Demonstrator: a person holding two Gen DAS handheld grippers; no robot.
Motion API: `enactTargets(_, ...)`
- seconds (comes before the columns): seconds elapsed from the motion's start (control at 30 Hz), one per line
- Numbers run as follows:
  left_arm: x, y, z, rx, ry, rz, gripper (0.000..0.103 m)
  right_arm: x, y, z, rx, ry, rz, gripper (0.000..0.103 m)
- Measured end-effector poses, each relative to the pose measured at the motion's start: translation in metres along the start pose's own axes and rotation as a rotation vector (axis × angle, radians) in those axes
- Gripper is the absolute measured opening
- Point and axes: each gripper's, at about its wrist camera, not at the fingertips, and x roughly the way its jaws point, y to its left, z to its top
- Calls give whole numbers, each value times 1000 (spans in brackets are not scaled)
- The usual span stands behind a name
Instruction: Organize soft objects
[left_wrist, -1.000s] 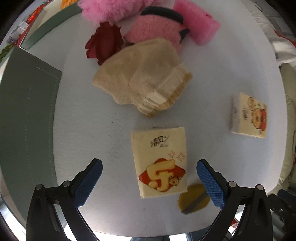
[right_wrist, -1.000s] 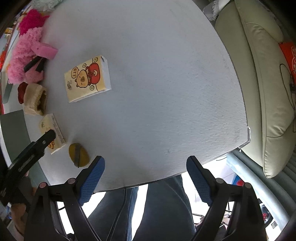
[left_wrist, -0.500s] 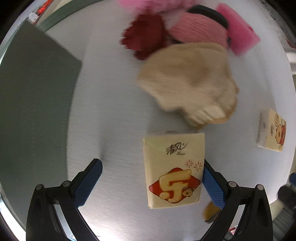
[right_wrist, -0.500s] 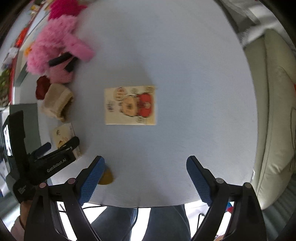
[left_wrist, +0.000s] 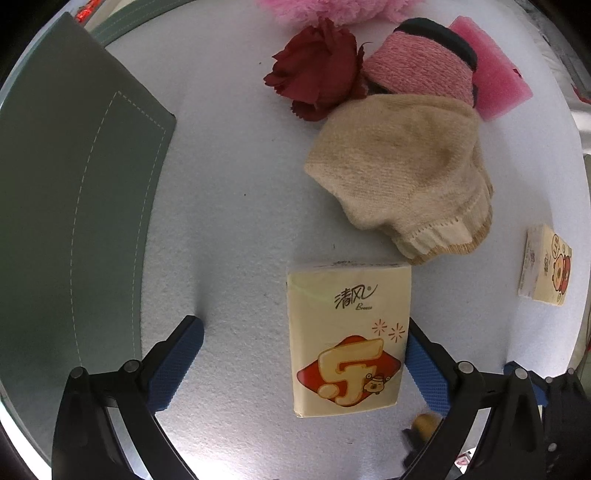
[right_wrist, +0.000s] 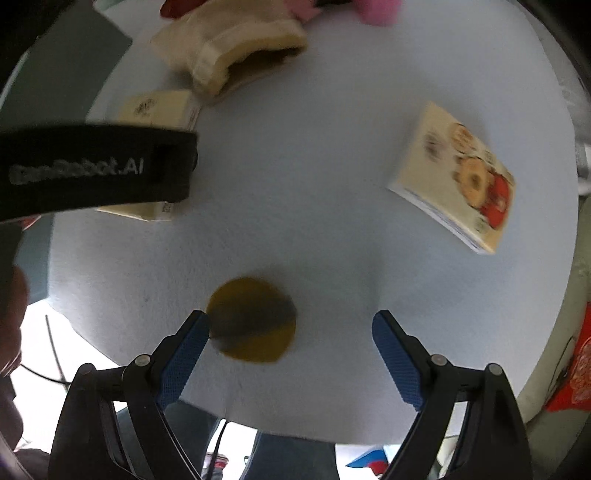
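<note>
Round white table (left_wrist: 236, 206), felt-like top, with a dark green mat (left_wrist: 74, 206) over its left side. Soft things sit bunched at the far edge: pink plush (left_wrist: 332, 11), beige knit hat (left_wrist: 402, 181), pink knit roll (left_wrist: 421, 70), pink sponge (left_wrist: 491, 88), red fabric rose (left_wrist: 317, 74). That cluster reads as the sorted pile; the flat items nearer you look like what remains.

Your left tongs (left_wrist: 303, 354) point straight down with jaws spread wide and nothing clamped. The yellow tissue pack (left_wrist: 347, 339) lies flat between them, hard against the right pad and well clear of the left, so you're off-centre for a grip.

A second tissue pack (right_wrist: 458, 177), the bear print, lies alone to the right, well apart from both tools.

Your right tongs (right_wrist: 288, 354) hang over the near table rim, jaws opening. The small yellow round sponge (right_wrist: 255, 321) with a dark stripe sits between them, close to the left pad, no pad pressing it. Picture is smeared, so contact there is uncertain.
</note>
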Motion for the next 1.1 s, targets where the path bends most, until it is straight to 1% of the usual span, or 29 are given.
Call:
enactTargets(0.03, 0, 4, 2, -1, 0, 0, 103, 1, 3, 2, -2, -3, -5, 101)
enactTargets(0.07, -2, 13, 10, -2, -1, -1, 103, 3, 6, 3, -7, -7, -12, 101)
enactTargets(0.1, -2, 15, 11, -2, -2, -1, 103, 4, 8, 4, -6, -12, -22, 103)
enactTargets(0.17, -2, 17, 10, -2, -4, -1, 103, 6, 8, 6, 17, -28, -53, 103)
enactTargets(0.3, -4, 19, 10, -1, -8, -1, 103, 5, 10, 10, 20, -23, -54, 103)
enactTargets(0.37, -4, 19, 10, 0, -12, 3, 103, 6, 11, 12, 25, -9, -53, 103)
enactTargets(0.4, -4, 19, 10, 0, -9, 3, 103, 2, 4, 16, 29, -1, -52, 103)
enactTargets(0.5, 0, 18, 12, -12, 19, 6, 103, 5, -2, 19, 45, 30, -48, 101)
enactTargets(0.57, 0, 18, 14, -16, 33, 5, 102, 5, -2, 15, 56, 34, -46, 95)
enactTargets(0.63, -3, 15, 13, -3, 26, 0, 95, 0, -4, 13, 71, 26, -40, 79)
enactTargets(0.67, -5, 13, 13, 8, 20, 0, 87, -3, -5, 13, 77, 20, -36, 74)
enactTargets(0.7, -8, 10, 13, 26, 12, 1, 78, -6, -7, 13, 81, 17, -32, 63)
enactTargets(0.73, -11, 8, 12, 45, 6, 2, 72, -9, -9, 14, 84, 12, -27, 52)
enactTargets(0.77, -14, 5, 12, 64, 1, 2, 57, -11, -11, 15, 87, 10, -17, 51)
enactTargets(0.8, -17, 3, 11, 82, -2, 3, 54, -11, -13, 15, 95, 18, -4, 50)
enactTargets(0.83, -18, 2, 11, 92, 8, -7, 54, -12, -17, 16, 109, 23, 8, 50)
enactTargets(0.87, -18, 3, 11, 93, 16, -22, 54, -19, -22, 28, 124, 25, 16, 50)
enactTargets(0.97, -21, 5, 6, 97, 28, -33, 54, -27, -35, 27, 180, 18, 50, 49)
enactTargets(1.1, -30, 6, -7, 123, 31, -49, 54, -39, -61, 20, 218, 19, 74, 49)
